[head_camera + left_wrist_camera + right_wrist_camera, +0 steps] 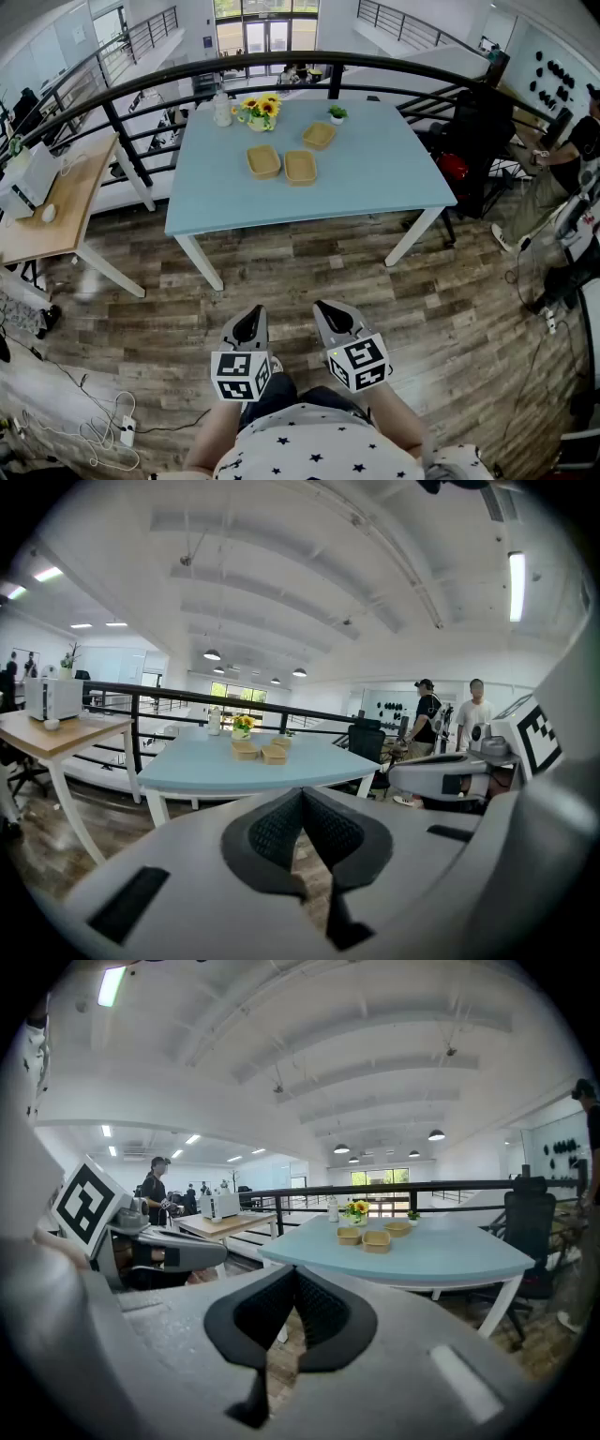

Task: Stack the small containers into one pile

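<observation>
Three small tan containers lie apart on the light blue table [375, 178]: one at the left [263, 161], one beside it [300, 167], one further back [319, 136]. They show small in the left gripper view [274, 754] and the right gripper view [377, 1239]. My left gripper [250, 325] and right gripper [335, 320] are held close to my body over the wooden floor, well short of the table. Both are shut with nothing between the jaws [301, 794] [294, 1272].
A vase of sunflowers [260, 110], a bottle [222, 108] and a small potted plant [337, 113] stand at the table's far edge. A black railing [141, 89] runs behind it. A wooden desk [56, 202] is at left, a black chair [473, 141] and people at right.
</observation>
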`<state>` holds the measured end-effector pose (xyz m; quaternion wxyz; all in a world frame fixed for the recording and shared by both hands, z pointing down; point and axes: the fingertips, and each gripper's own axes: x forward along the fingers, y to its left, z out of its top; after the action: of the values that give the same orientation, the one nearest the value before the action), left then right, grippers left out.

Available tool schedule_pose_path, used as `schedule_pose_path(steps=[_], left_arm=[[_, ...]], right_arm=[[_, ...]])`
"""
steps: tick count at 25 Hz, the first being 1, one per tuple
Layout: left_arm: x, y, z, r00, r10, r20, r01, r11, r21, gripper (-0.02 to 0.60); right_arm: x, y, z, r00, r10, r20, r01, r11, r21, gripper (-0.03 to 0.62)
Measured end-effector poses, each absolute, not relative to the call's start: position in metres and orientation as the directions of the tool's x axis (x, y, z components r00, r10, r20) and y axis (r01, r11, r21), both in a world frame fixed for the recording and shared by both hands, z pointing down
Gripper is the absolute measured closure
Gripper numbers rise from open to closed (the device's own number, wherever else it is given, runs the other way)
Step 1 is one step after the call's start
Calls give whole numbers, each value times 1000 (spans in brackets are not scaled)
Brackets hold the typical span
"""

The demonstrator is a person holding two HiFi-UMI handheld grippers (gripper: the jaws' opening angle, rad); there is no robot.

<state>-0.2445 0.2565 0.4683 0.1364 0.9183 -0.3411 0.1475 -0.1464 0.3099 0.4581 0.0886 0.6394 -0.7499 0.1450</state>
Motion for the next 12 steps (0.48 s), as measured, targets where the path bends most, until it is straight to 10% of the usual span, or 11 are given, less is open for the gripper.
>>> schedule_pose_path(steps=[12], left_arm=[[-258,361,465,719,-594,360,-676,-718,165,578]], right_arm=[[-154,410,455,-155,-941,301,-982,115,-147,588]])
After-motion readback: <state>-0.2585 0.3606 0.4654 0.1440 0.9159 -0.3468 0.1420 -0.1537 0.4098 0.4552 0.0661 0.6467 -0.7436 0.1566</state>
